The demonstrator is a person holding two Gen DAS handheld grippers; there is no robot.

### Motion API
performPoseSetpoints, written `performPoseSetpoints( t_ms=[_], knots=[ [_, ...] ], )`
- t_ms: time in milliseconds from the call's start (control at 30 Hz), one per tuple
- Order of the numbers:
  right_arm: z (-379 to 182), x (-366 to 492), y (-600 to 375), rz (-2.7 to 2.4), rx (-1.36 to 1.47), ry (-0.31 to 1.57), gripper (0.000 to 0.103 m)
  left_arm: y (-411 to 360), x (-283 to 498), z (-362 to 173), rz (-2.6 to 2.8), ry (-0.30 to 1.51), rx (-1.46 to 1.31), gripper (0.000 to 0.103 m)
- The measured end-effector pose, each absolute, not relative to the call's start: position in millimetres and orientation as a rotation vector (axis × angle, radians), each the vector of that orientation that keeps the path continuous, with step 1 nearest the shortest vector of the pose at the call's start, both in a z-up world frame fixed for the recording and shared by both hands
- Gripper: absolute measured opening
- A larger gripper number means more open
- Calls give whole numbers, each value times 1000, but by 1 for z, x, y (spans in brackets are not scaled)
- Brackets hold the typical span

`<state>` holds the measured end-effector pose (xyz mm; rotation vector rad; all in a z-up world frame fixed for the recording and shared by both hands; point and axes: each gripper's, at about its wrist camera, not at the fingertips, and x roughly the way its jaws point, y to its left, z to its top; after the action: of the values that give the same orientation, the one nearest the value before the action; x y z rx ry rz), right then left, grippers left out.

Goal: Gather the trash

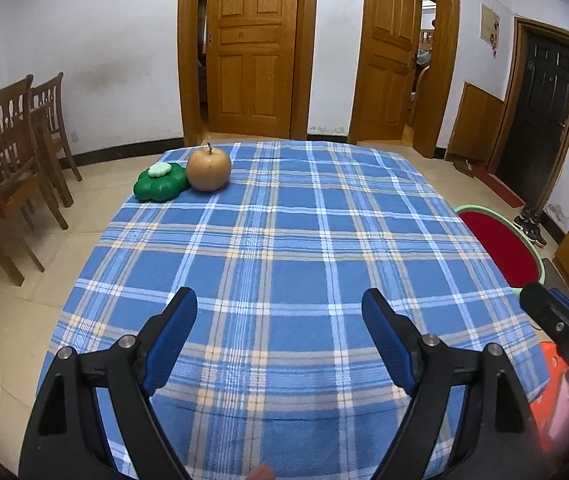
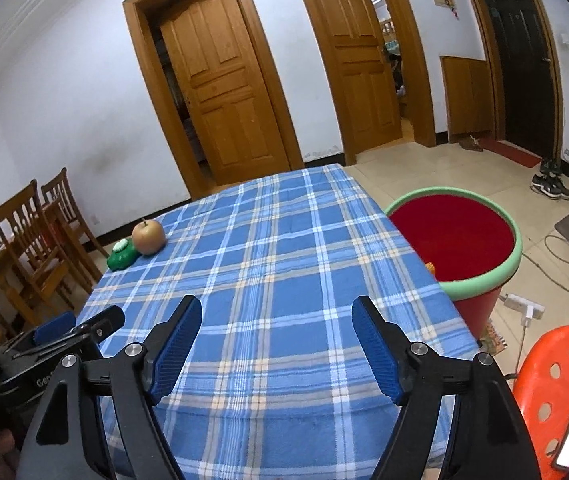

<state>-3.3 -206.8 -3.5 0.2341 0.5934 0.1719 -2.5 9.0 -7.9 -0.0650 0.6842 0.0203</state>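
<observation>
i see my left gripper (image 1: pixel 280 308) and right gripper (image 2: pixel 276 316) both spread wide, nothing between the blue pads, over the blue plaid tablecloth (image 1: pixel 284 240). the tan round apple (image 1: pixel 208 169) touches a green clover-shaped plastic box (image 1: pixel 160 182) at the far left corner; the red tub with a green rim (image 2: pixel 454 236) stands beside the table.

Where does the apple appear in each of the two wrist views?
Left wrist view: the apple sits upper left of centre, at the table's far left corner.
Right wrist view: the apple sits at middle left, near the table's left edge.
Shared landmark: the green clover-shaped thing right beside the apple, on its left.
</observation>
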Motion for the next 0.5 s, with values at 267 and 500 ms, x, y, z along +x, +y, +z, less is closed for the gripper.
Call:
performPoseSetpoints(
  t_ms=[267,500],
  knots=[
    [-19,-8,-205,166,227,596,78,11,-1,-23,50,716,-76,84],
    [-28,-8,-207,140,230,605,78,13,-2,-32,69,715,-83,84]
  ],
)
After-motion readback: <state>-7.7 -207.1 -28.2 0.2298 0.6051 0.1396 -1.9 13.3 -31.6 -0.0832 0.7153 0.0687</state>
